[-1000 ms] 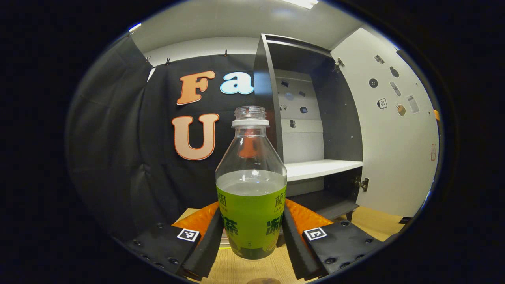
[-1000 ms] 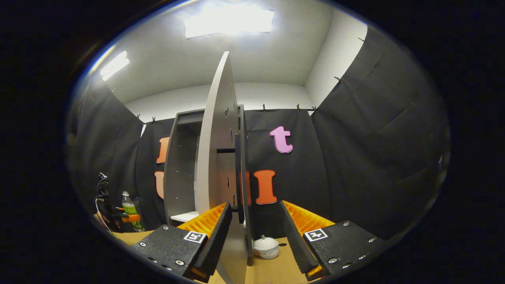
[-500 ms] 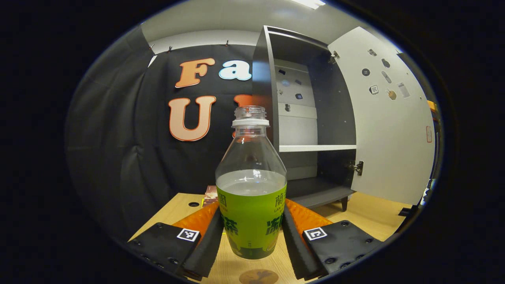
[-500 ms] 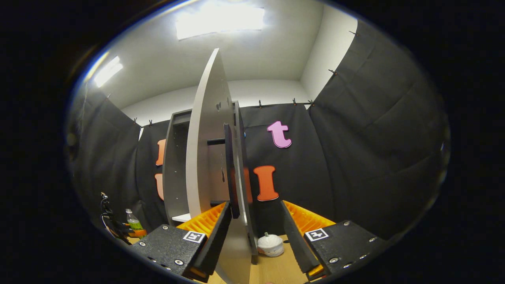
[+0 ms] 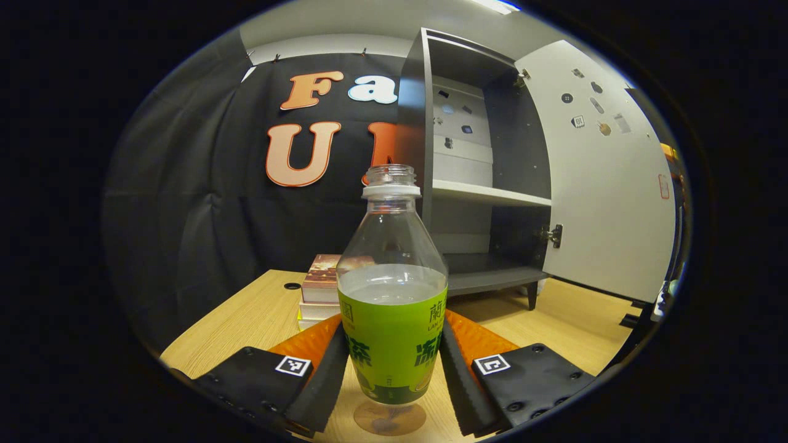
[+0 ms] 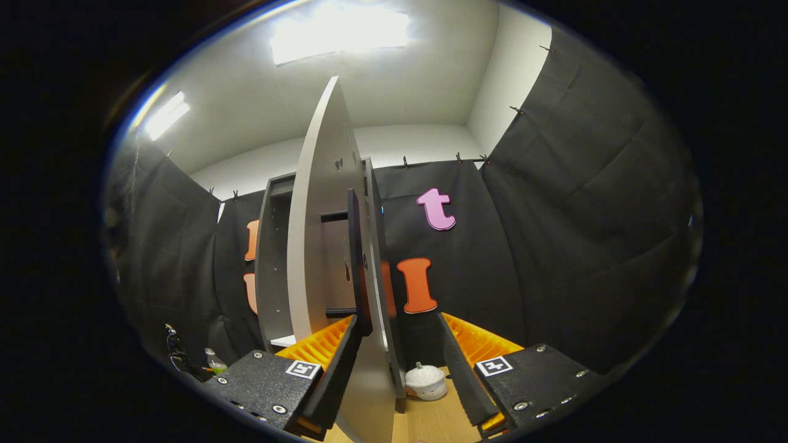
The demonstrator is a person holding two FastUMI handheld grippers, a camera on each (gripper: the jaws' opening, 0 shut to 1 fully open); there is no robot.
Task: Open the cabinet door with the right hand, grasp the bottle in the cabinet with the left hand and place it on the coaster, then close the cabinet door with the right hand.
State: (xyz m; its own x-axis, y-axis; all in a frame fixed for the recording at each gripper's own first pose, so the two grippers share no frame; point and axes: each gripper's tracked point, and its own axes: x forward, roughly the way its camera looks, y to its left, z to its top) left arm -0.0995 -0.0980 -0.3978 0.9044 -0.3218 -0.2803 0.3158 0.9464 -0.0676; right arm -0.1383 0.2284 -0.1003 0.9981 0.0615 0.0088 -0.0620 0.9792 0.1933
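Note:
In the left gripper view a clear bottle (image 5: 392, 289) with a green label and no cap stands upright between my left gripper's (image 5: 392, 369) fingers, which are shut on its label. A round brown coaster (image 5: 389, 419) lies on the table right beneath the bottle's base; whether they touch I cannot tell. The dark cabinet (image 5: 425, 154) stands open behind, its pale door (image 5: 606, 184) swung out to the right. In the right gripper view that door (image 6: 320, 246) is edge-on, with its black handle (image 6: 353, 264). My right gripper (image 6: 394, 378) is open, the door's lower edge between its fingers.
A stack of books (image 5: 320, 289) lies on the wooden table (image 5: 246, 320) left of the bottle, near the cabinet. A small white lidded pot (image 6: 426, 381) sits on the table beyond the right gripper. The cabinet's white shelf (image 5: 486, 194) is bare.
My left gripper has come down towards the table with the bottle, and the coaster now shows under the bottle's base. The right gripper has hardly moved at the door.

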